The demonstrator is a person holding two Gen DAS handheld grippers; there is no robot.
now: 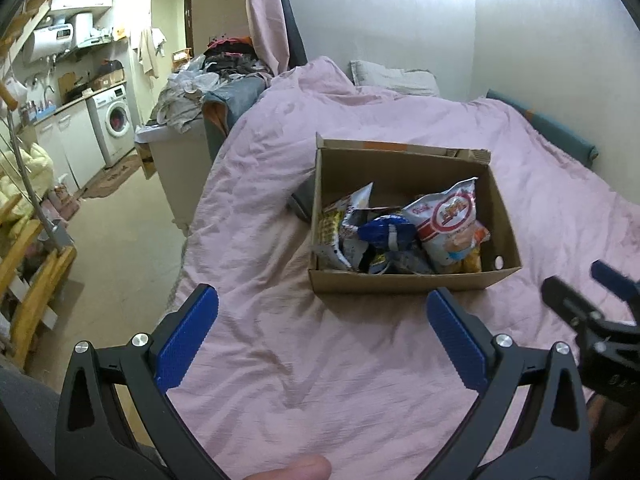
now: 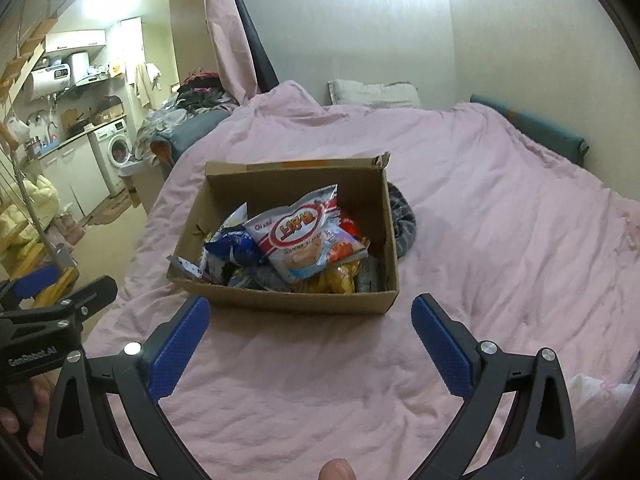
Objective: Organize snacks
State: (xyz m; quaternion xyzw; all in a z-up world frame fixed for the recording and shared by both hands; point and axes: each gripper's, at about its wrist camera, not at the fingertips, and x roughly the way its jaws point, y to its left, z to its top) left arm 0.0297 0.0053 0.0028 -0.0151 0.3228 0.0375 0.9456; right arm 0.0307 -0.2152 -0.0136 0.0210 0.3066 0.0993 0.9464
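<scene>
Blue-padded fingers stand wide apart on both the left gripper (image 1: 322, 306) and the right gripper (image 2: 310, 316), each holding nothing, over a pink duvet (image 2: 480, 208). Just ahead sits one cardboard box (image 2: 296, 300) piled with several snack bags, too jumbled to count. The top white-and-red bag (image 2: 298, 238) reads "Oishi". One pillow (image 2: 374, 94) lies beyond.

Open cardboard box (image 2: 288, 300) on pink bedcover holds piled snack bags (image 2: 298, 240).
</scene>
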